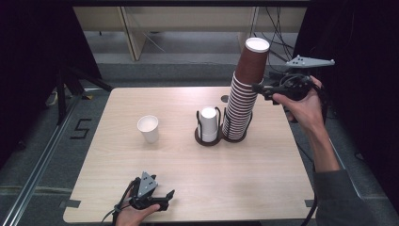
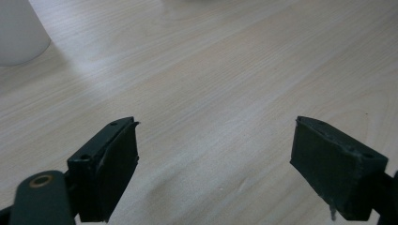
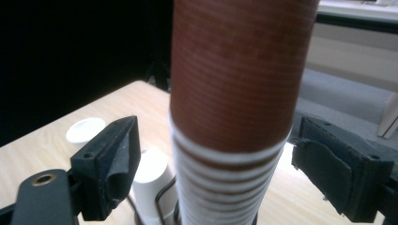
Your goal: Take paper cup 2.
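A tall stack of upside-down brown paper cups (image 1: 243, 96) stands in a black wire holder at the table's right. My right gripper (image 1: 259, 88) is held up at the stack's upper part, and a hand grips it. In the right gripper view the brown stack (image 3: 239, 93) rises between the jaws of the right gripper (image 3: 217, 140), which is open, with a gap on both sides. My left gripper (image 1: 168, 200) rests low by the table's front edge. The left gripper (image 2: 216, 136) is open over bare wood, nothing between its jaws.
A second wire holder with upside-down white cups (image 1: 209, 123) stands just left of the brown stack. A single upright white cup (image 1: 148, 128) sits left of centre, and its side shows as the white cup (image 2: 19, 33). The wooden table (image 1: 188, 169) ends close behind the stack.
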